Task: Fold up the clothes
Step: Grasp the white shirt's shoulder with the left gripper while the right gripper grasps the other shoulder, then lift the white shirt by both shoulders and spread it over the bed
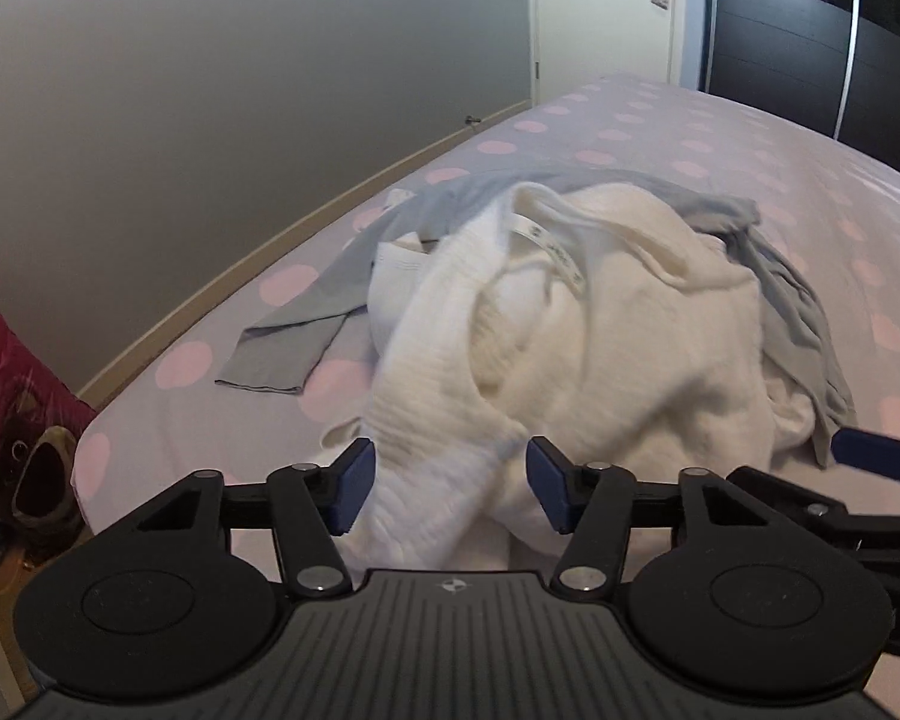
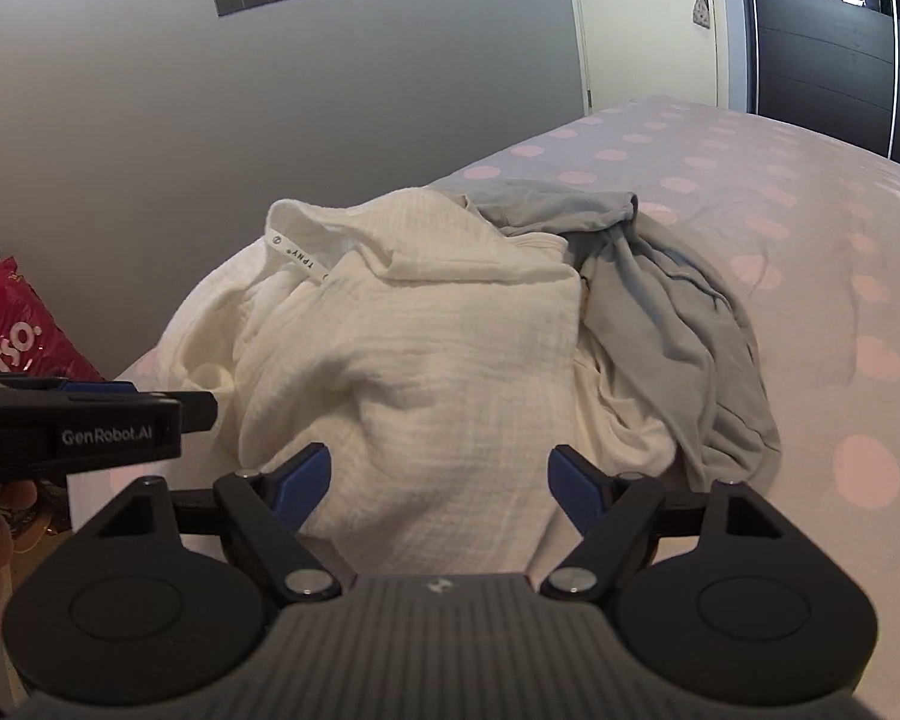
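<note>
The bed (image 1: 720,180), under a pale sheet with pink dots, is filling most of both views, and a grey wall is running behind it from nine to twelve o'clock. At one o'clock a white door (image 2: 648,24) with a lever handle is standing beside a dark wardrobe (image 2: 822,30). The cream garment (image 2: 420,360) is lying crumpled in a heap at the near edge of the bed, its label strip (image 2: 297,258) showing at eleven o'clock; the grey garment (image 2: 678,312) is lying partly under it, spilling out at two o'clock. A pink bag (image 1: 6,372) is sitting off the bed at nine o'clock. The left hand-held gripper (image 1: 450,492) is reaching over the cream heap with a fold of cloth lying between its blue pads (image 1: 354,480), the jaws standing apart, not pressing. The right hand-held gripper (image 2: 444,480) is hovering wide over the cream cloth, gripping nothing
</note>
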Available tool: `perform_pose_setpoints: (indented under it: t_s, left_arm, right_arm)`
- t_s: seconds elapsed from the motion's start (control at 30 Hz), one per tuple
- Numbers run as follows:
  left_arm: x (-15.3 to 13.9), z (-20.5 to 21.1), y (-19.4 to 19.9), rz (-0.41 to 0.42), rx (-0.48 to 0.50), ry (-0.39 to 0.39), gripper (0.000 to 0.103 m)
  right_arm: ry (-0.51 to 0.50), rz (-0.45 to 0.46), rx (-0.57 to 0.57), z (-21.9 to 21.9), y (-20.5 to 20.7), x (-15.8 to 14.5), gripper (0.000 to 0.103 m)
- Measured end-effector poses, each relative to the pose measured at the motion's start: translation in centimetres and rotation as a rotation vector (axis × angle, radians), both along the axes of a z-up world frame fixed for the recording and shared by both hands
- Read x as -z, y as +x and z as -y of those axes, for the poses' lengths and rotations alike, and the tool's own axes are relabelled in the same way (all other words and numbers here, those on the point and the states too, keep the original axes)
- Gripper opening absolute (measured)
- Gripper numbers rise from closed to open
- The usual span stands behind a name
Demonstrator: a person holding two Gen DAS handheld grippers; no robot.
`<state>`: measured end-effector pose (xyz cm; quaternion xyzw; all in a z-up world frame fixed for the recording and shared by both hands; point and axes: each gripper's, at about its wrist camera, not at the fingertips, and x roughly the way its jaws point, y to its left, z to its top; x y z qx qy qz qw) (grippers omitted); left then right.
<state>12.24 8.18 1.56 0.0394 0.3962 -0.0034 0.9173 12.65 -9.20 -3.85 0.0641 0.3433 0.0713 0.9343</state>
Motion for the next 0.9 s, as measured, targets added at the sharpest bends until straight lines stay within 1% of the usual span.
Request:
perform_pose_setpoints:
  t_s: [0.03,0.07,0.1,0.13,0.2,0.23,0.27,0.3,0.33,0.37,0.5,0.53,0.63,0.73,0.83,0.9]
  left_arm:
    - [0.2,-0.3,0.5,-0.008,-0.008,-0.02,0.051]
    - [0.4,-0.6,1.0,-0.015,-0.012,-0.034,0.05]
    - [0.7,-0.7,1.4,-0.022,-0.009,-0.034,0.05]
    - [1.0,-0.7,1.7,-0.029,-0.006,-0.034,0.046]
    - [1.4,-1.0,2.3,-0.041,0.002,-0.06,0.036]
    - [1.5,-1.3,2.5,-0.047,0.007,-0.081,0.025]
    - [1.2,-1.4,2.6,-0.043,0.004,-0.089,0.019]
    - [0.9,-1.5,2.6,-0.037,0.0,-0.096,0.015]
    - [0.6,-1.6,2.6,-0.032,-0.003,-0.102,0.011]
    - [0.1,-1.5,2.4,-0.011,-0.002,-0.091,0.009]
    - [-2.3,-0.5,1.1,0.087,0.036,-0.082,0.008]
    - [-3.0,-0.3,0.6,0.114,0.047,-0.094,0.007]
    - [-5.5,0.6,-1.3,0.184,0.094,-0.144,0.007]
    - [-7.9,2.0,-3.7,0.255,0.157,-0.188,0.007]
    - [-10.4,3.9,-6.6,0.32,0.243,-0.257,0.007]
    - [-12.0,5.1,-8.4,0.362,0.292,-0.3,0.007]
  right_arm:
    - [-0.002,-0.001,0.004,-0.3,0.6,0.1,0.078]
    - [-0.005,-0.002,0.007,-0.5,1.2,0.3,0.074]
    - [-0.006,-0.014,0.014,-0.7,1.8,0.4,0.065]
    - [-0.006,-0.026,0.02,-0.9,2.3,0.6,0.058]
    - [0.012,-0.074,0.028,-0.9,3.3,0.9,0.023]
    - [0.017,-0.073,0.037,-0.8,3.2,0.8,0.022]
    - [0.023,-0.072,0.047,-0.7,3.2,0.7,0.015]
    - [0.01,-0.062,0.051,-0.7,2.8,0.4,0.01]
    - [-0.002,-0.051,0.055,-0.7,2.4,0.0,0.008]
    - [-0.014,-0.04,0.059,-0.7,2.0,-0.3,0.003]
    - [-0.082,0.003,0.114,0.5,-0.3,-2.8,0.003]
    - [-0.098,0.015,0.135,1.1,-1.1,-3.6,0.003]
    - [-0.134,0.065,0.19,3.2,-3.7,-6.3,0.003]
    - [-0.15,0.089,0.242,5.4,-6.6,-8.7,0.003]
    - [-0.239,0.15,0.318,7.2,-10.0,-11.5,0.003]
    - [-0.257,0.166,0.345,8.8,-12.6,-13.4,0.003]
